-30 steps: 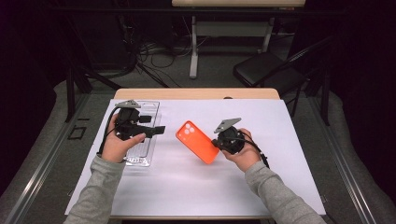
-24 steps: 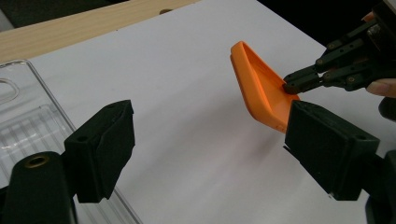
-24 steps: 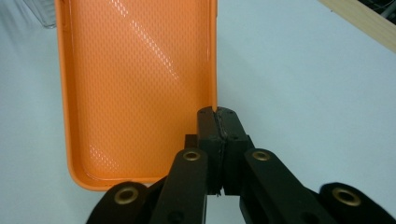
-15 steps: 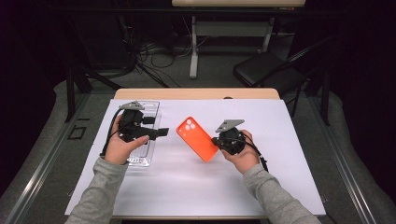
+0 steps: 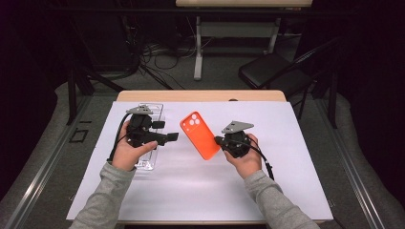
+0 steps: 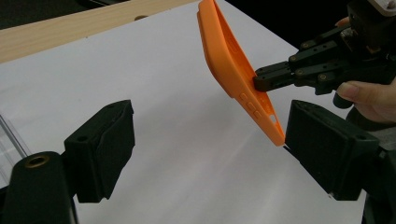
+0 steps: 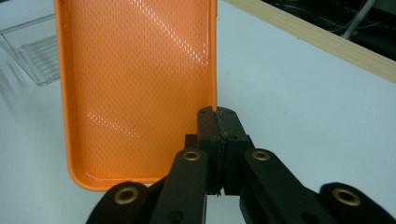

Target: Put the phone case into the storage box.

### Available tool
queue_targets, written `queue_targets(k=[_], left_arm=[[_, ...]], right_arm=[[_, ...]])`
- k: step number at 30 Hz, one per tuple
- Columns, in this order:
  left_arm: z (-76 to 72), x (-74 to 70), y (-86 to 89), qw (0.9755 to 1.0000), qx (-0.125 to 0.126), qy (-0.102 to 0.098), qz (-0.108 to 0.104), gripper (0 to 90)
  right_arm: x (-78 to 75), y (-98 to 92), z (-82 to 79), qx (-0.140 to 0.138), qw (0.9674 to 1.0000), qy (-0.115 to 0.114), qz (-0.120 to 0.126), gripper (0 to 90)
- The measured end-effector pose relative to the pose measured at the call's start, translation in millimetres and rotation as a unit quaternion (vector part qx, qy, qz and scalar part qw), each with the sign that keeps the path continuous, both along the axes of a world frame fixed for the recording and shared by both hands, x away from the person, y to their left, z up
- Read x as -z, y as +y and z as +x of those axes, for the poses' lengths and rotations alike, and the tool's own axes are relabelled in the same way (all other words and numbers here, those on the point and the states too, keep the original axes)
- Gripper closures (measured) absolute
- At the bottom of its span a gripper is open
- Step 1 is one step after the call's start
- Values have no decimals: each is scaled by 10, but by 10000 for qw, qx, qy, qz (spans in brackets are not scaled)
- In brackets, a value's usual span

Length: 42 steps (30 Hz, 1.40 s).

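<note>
An orange phone case (image 5: 200,136) hangs tilted above the white table cover, its camera cutout at the far end. My right gripper (image 5: 219,141) is shut on its right long edge; in the right gripper view the jaws (image 7: 217,122) pinch the rim and the case's textured inside (image 7: 135,88) faces the camera. My left gripper (image 5: 165,132) stands open just left of the case with nothing between its jaws. In the left gripper view (image 6: 210,144) the case (image 6: 231,70) is ahead, edge-on, held by the right gripper (image 6: 259,81).
A clear plastic tray (image 5: 149,160) lies on the white cover (image 5: 286,157) under my left hand, and shows again (image 7: 32,51) in the right gripper view. The wooden table edge (image 5: 200,95) runs along the far side. A black chair (image 5: 272,71) stands beyond.
My left gripper has shifted a little to the right, closer to the orange case. The right gripper and the case have stayed about where they were.
</note>
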<state>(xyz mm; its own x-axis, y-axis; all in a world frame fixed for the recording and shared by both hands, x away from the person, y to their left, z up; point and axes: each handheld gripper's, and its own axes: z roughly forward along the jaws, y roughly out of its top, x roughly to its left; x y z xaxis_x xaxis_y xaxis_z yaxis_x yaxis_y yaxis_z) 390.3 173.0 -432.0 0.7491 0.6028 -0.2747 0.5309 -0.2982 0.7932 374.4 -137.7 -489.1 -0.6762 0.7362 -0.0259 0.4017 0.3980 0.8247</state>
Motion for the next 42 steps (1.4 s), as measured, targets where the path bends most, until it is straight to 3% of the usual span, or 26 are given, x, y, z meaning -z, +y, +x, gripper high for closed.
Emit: queue_targets(k=[6, 15, 19, 26, 31, 42], left_arm=[[-8, 33, -42, 9999, 34, 87, -120, 160], [-18, 76, -125, 9996, 157, 146, -201, 177], [-40, 66, -145, 9994, 167, 116, -296, 234], [-67, 50, -166, 9989, 185, 88, -432, 237], [-83, 62, -205, 9986, 236, 99, -464, 243], [-106, 87, -233, 9977, 341, 252, -521, 364]], right_arm=[[68, 13, -22, 180, 9994, 40, 306, 899], [87, 16, -78, 498, 9967, -111, 633, 899], [74, 13, -136, 608, 9958, -323, 604, 899], [62, 25, -212, 699, 9937, -527, 695, 899], [61, 36, -239, 735, 9927, -546, 784, 899], [75, 54, -285, 756, 9917, -640, 819, 899]])
